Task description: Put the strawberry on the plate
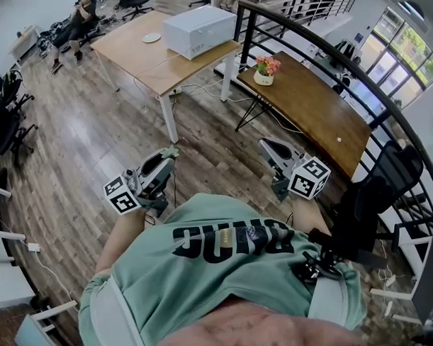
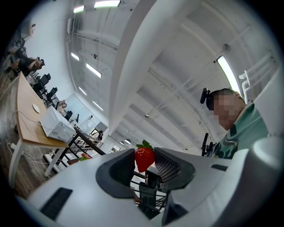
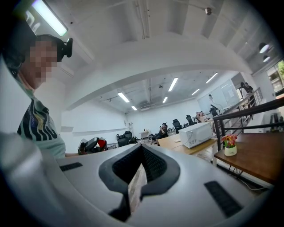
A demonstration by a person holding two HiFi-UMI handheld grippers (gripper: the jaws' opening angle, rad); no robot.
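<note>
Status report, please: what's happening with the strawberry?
Left gripper shut on strawberry. Right gripper shut, empty. Plate on far table. Nothing seems in the way.

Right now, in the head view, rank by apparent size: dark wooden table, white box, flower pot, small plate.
1. dark wooden table
2. white box
3. flower pot
4. small plate, only slightly smaller-looking; it lies farther from the camera, so the last two are unsure.

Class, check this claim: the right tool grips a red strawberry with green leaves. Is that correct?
No. It is the left tool that grips the red strawberry with green leaves, as the left gripper view shows; the right tool is shut on nothing.
</note>
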